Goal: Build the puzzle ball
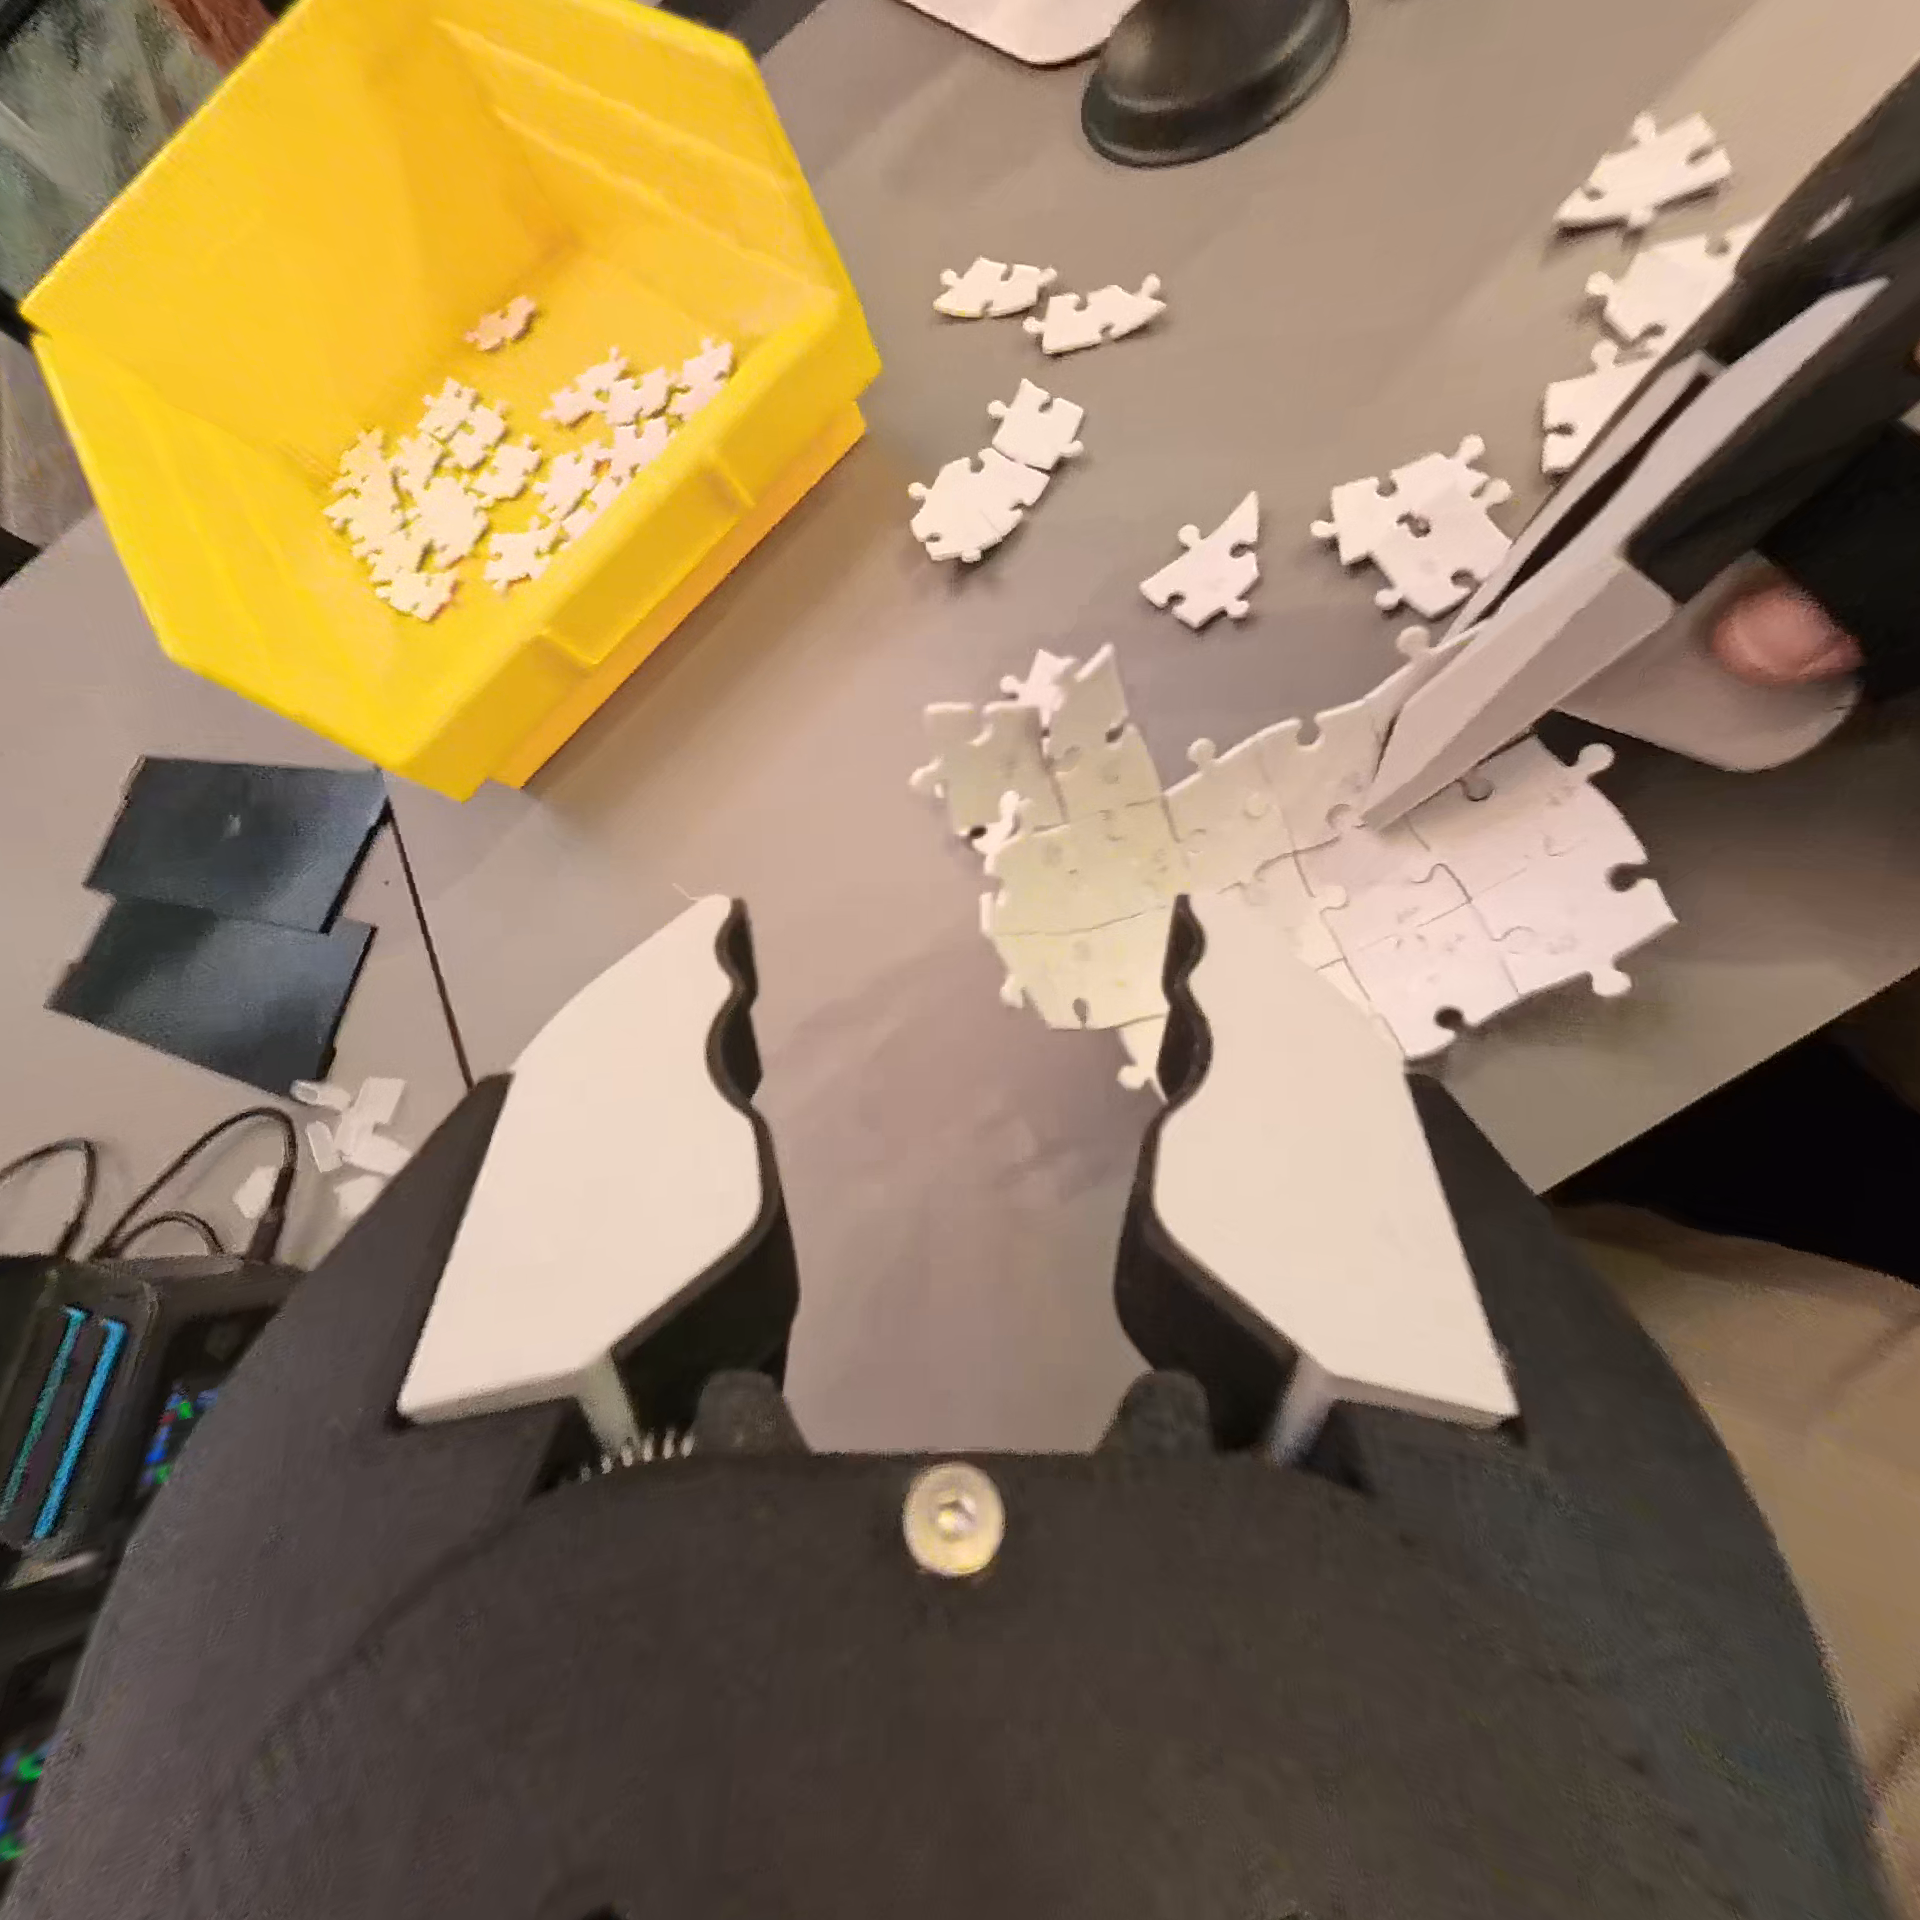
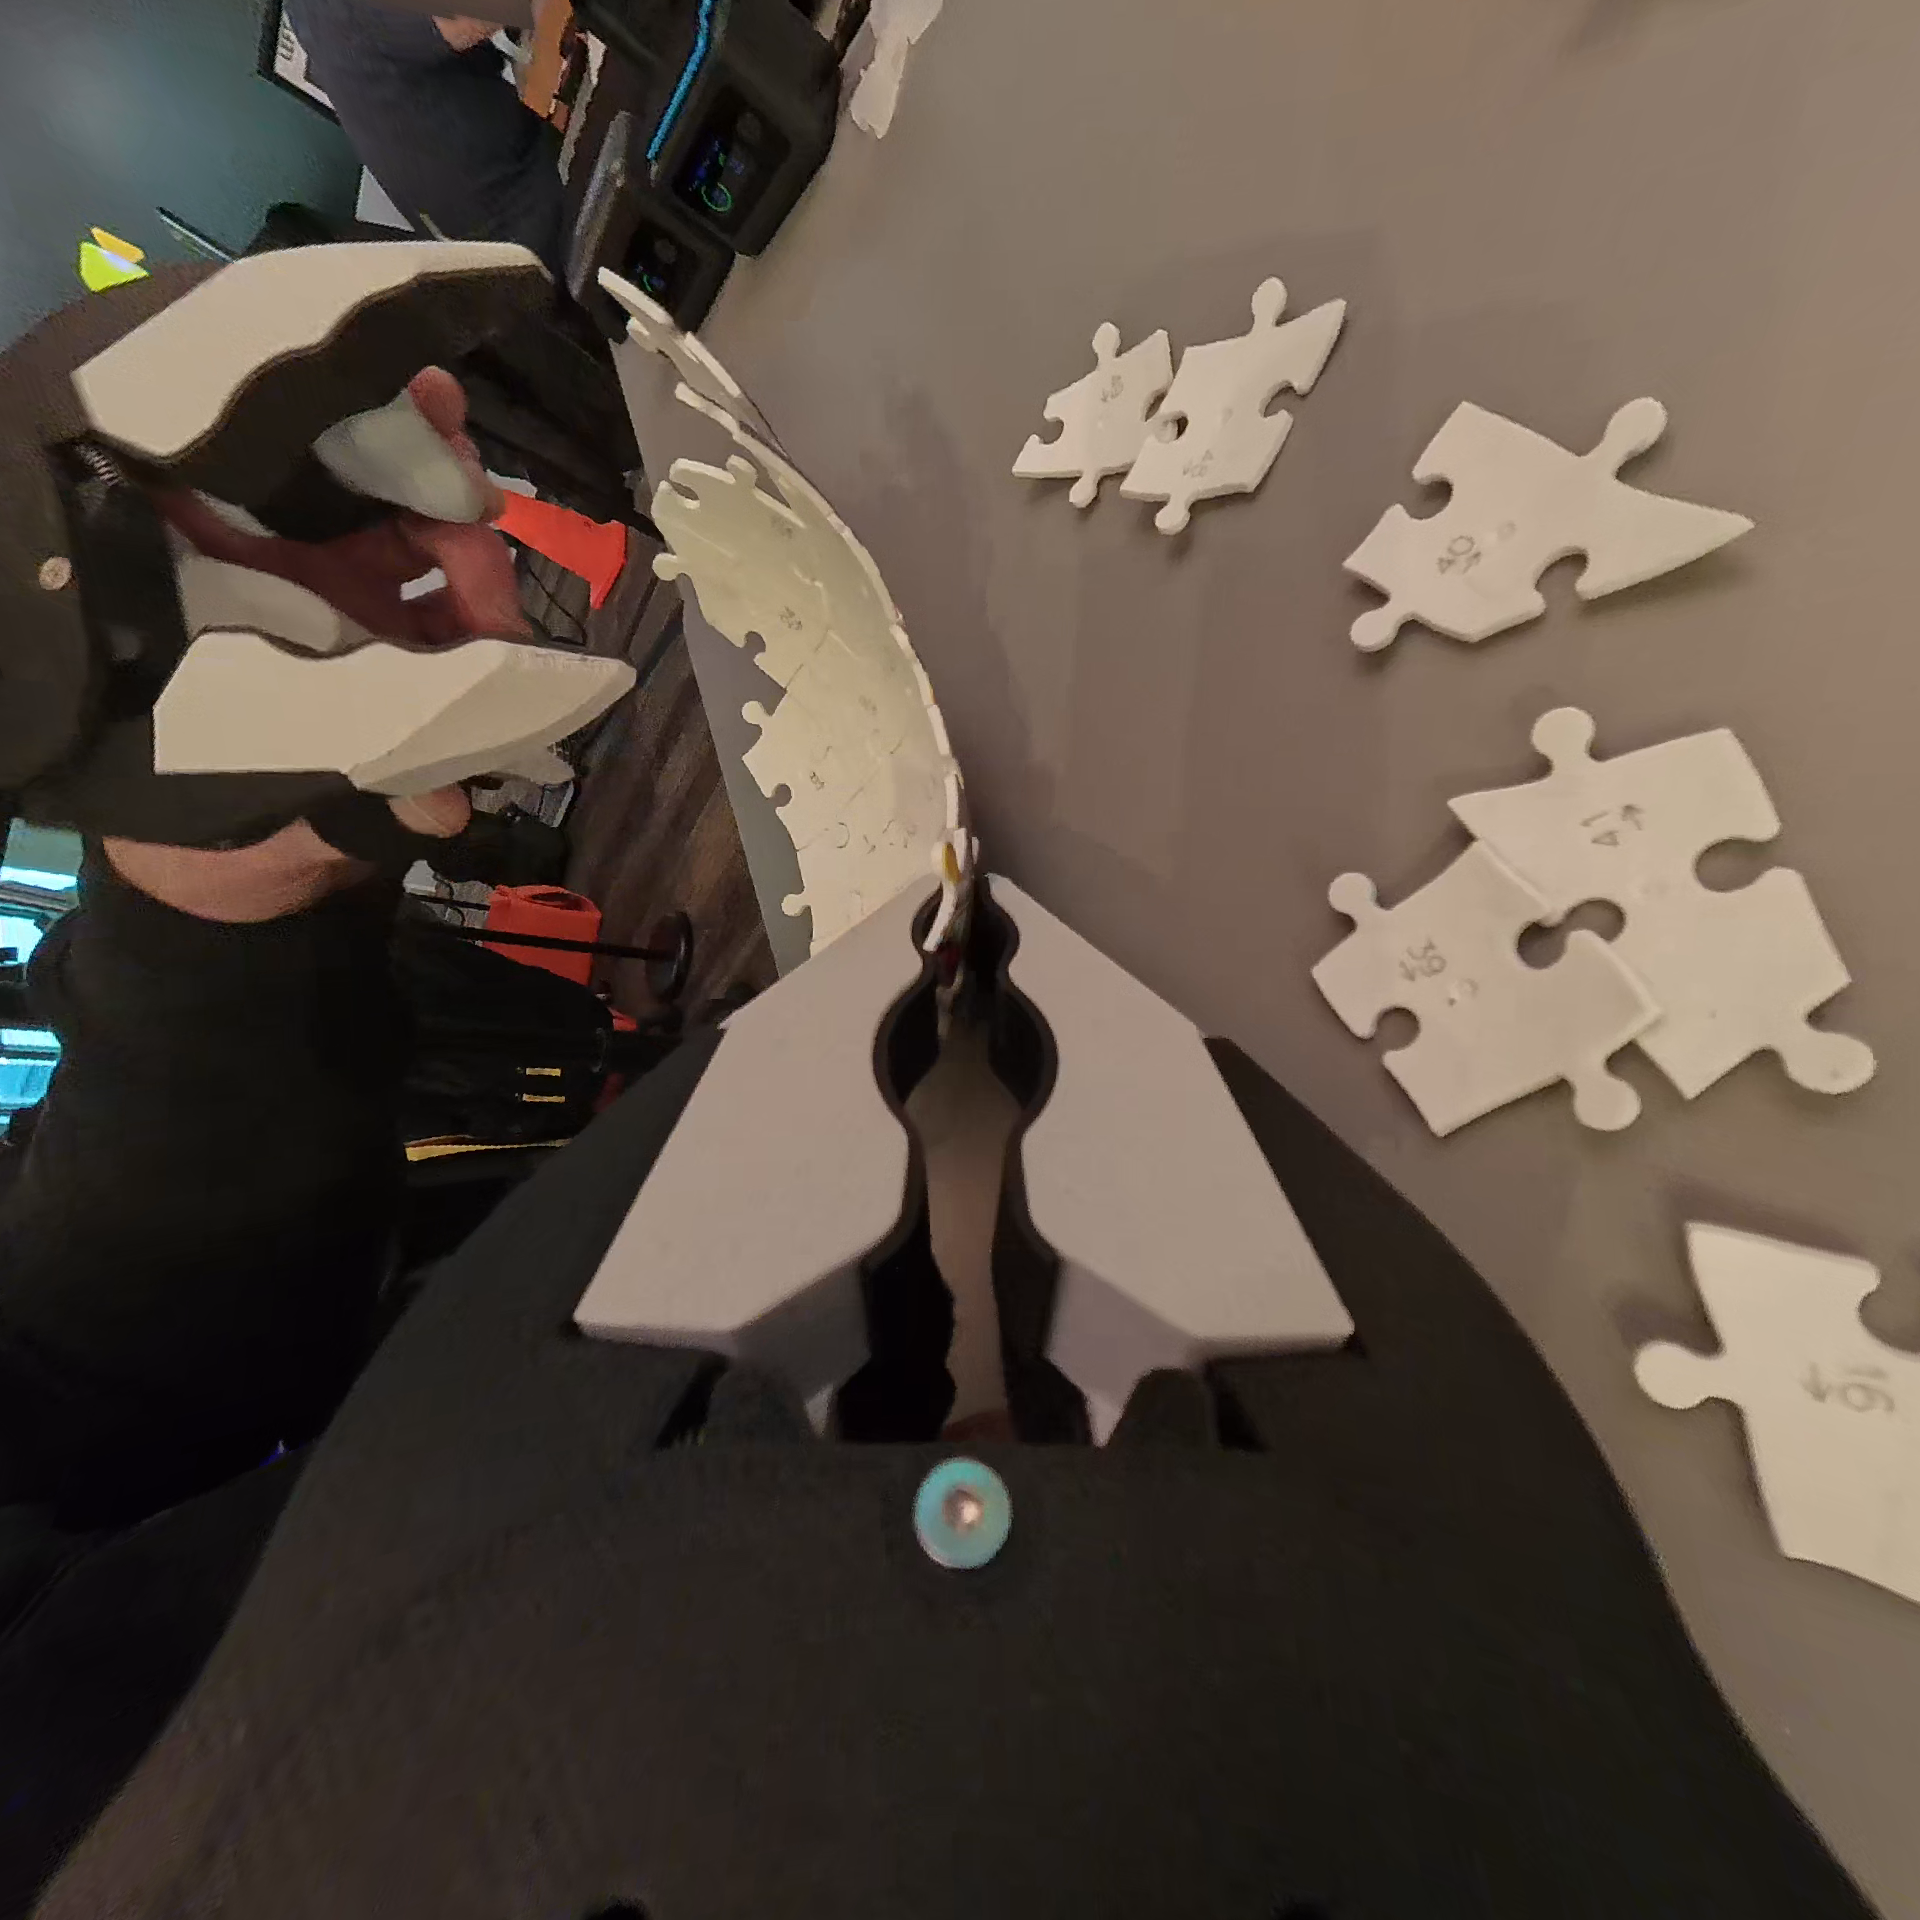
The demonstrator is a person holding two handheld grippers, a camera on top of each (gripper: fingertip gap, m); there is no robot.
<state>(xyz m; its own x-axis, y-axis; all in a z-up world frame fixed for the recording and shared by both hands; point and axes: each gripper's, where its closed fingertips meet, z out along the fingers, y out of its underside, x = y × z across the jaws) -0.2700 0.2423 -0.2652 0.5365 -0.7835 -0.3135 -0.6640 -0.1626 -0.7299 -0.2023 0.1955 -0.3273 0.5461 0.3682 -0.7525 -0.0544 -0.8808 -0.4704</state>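
Left wrist view: left gripper [image 1: 956, 935] at bottom centre, jaws spread wide, empty, right fingertip overlapping the curved puzzle-ball panel [image 1: 1247, 873] at centre right. Yellow bin [image 1: 312, 239] with loose pieces [image 1: 488, 488] upper left.

Right wrist view: right gripper [image 2: 971, 899] at centre, jaws pinched on the panel's [image 2: 821, 665] edge. Numbered pieces [image 2: 1600, 935] scattered right.
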